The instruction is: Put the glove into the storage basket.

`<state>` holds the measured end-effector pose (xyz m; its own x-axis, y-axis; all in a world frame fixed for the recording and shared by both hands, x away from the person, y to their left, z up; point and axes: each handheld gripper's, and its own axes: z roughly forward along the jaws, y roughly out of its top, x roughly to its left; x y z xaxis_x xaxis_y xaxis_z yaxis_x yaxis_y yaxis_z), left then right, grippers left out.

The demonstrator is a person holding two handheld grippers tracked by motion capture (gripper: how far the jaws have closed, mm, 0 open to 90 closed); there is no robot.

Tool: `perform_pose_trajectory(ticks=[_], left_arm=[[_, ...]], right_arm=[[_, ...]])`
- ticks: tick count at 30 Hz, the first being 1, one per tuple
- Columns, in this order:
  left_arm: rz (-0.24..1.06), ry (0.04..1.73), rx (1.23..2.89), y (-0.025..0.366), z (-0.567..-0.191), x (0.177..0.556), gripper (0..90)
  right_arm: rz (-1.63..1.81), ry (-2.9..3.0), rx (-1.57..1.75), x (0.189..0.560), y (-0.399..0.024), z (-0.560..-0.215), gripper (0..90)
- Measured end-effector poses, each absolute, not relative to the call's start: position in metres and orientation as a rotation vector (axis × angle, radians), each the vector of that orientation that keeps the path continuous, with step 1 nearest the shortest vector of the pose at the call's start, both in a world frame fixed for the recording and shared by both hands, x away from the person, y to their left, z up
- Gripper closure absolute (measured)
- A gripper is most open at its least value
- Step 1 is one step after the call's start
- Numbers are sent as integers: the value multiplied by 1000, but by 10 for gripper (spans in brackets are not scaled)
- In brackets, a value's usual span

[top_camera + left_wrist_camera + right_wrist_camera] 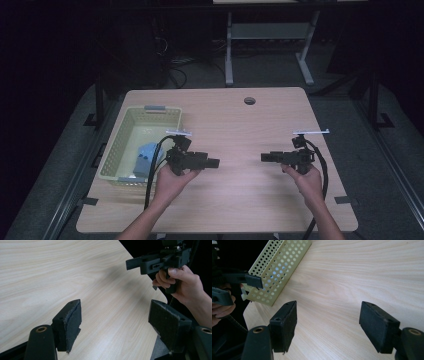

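Note:
My left gripper [215, 162] is held above the wooden table [240, 130], just right of a pale yellow-green perforated basket [116, 145], and points right. My right gripper [263, 157] faces it from the table's right side, pointing left, with a gap of bare wood between the two. In the left gripper view my left gripper [116, 312] is open with nothing between its pads. In the right gripper view my right gripper [328, 310] is likewise open and holds nothing. A light blue object [146, 157] lies inside the basket at its near end.
A round cable hole [249, 100] sits near the table's far edge. The basket's perforated wall [277, 267] stands at the table's left edge. A desk frame [230, 45] and cables stand on the dark floor beyond the table.

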<state>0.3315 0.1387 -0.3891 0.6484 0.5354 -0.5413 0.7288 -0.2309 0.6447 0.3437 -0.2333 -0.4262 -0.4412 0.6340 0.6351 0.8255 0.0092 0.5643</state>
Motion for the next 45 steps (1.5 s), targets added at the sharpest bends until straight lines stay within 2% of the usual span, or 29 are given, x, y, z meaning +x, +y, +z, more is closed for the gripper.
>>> perform_pose_trajectory(ticks=[23,45], left_arm=[[-271,920,1934,124,-418,307,264],[-256,877,1955,125,-452,273,263]], right_arm=[[-1418,-2061,-1588,312,-268,-442,288],[-1398,-2091,-1562,287,-269,-453,282]])
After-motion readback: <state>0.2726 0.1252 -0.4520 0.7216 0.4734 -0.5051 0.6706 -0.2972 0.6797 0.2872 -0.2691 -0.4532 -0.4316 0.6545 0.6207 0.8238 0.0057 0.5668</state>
